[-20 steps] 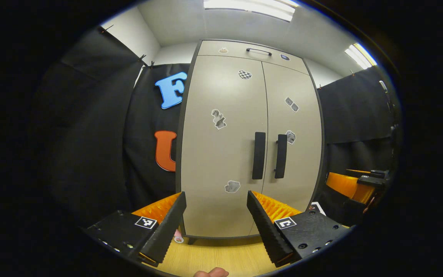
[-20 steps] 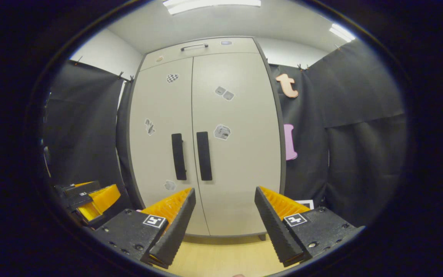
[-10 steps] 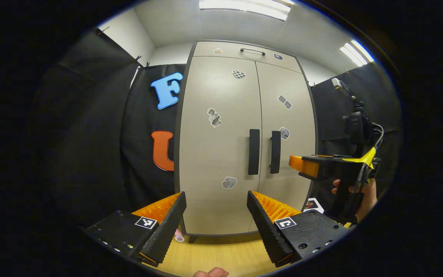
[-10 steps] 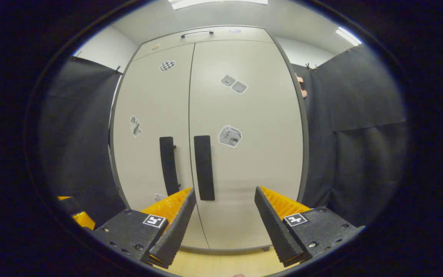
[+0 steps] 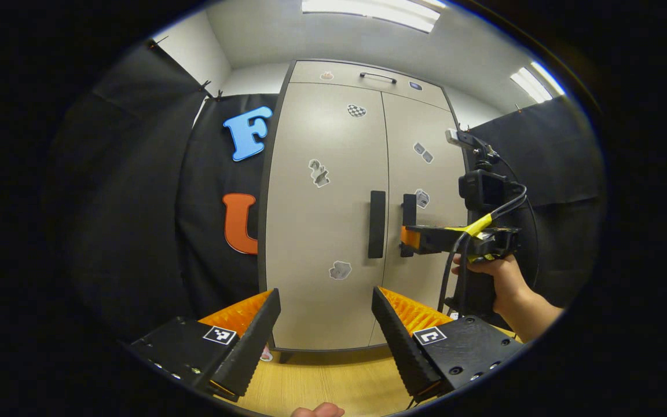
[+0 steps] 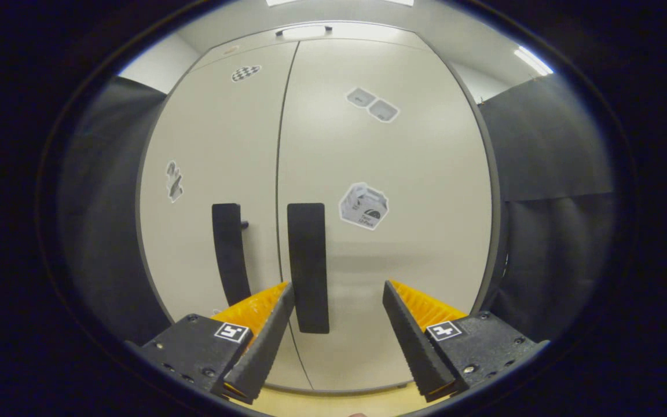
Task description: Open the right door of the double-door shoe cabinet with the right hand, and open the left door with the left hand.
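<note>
The beige double-door shoe cabinet (image 5: 310, 231) stands shut, with two dark vertical handles at its middle seam. In the left gripper view, my left gripper (image 5: 325, 296) is open and well short of the cabinet, low in front of the left door, whose handle (image 5: 376, 224) is farther up. A hand (image 5: 498, 281) holds my right gripper (image 5: 410, 238) with its tips at the right door's handle (image 5: 408, 204). In the right gripper view, the right gripper (image 6: 338, 286) is open. The right handle (image 6: 308, 266) hangs just inside its left finger, with the left handle (image 6: 229, 252) beside it.
A top drawer with a slim handle (image 5: 377, 76) sits above the doors. Black cloth walls (image 5: 136, 202) flank the cabinet on both sides. Pale wooden floor (image 5: 333, 382) runs under the cabinet's front edge. Stickers dot both doors.
The right gripper has moved forward to the right door's handle, which now looms large in its view. The left gripper has barely moved. Both doors remain shut.
</note>
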`<move>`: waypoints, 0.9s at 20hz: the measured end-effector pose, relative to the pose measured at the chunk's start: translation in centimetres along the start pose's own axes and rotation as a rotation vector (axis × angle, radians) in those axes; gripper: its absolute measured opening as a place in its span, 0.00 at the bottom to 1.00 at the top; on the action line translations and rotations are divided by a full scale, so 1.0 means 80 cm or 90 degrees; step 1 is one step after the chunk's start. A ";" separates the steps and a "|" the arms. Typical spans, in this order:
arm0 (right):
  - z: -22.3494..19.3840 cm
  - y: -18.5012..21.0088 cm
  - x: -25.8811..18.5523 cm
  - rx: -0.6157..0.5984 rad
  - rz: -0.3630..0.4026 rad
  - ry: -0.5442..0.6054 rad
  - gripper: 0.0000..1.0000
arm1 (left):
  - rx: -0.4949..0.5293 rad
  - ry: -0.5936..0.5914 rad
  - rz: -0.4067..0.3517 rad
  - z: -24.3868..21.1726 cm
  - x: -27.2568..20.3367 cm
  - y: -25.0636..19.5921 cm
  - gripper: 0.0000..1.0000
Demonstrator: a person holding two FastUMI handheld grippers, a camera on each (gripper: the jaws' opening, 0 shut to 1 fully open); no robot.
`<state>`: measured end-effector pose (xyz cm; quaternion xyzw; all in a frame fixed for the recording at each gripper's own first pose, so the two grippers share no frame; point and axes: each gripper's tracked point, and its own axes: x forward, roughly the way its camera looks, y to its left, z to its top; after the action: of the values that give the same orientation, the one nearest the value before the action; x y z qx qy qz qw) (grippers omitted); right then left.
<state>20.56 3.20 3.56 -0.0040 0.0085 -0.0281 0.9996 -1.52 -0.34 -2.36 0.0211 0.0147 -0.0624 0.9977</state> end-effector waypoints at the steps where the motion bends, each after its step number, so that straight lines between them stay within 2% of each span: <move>1: 0.001 -0.002 0.004 0.000 -0.007 0.000 0.95 | -0.001 0.001 0.001 0.000 -0.001 0.002 0.95; 11: -0.001 0.000 0.038 0.019 -0.009 0.011 0.95 | -0.013 0.013 0.015 -0.010 0.008 0.023 0.95; 18: 0.000 0.000 0.037 0.016 -0.008 0.006 0.93 | -0.022 0.014 0.013 -0.011 0.015 0.023 0.95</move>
<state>23.52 3.01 3.51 0.0086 0.0127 -0.0347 0.9993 -0.10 1.39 -3.20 0.0049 0.0262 -0.0520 0.9983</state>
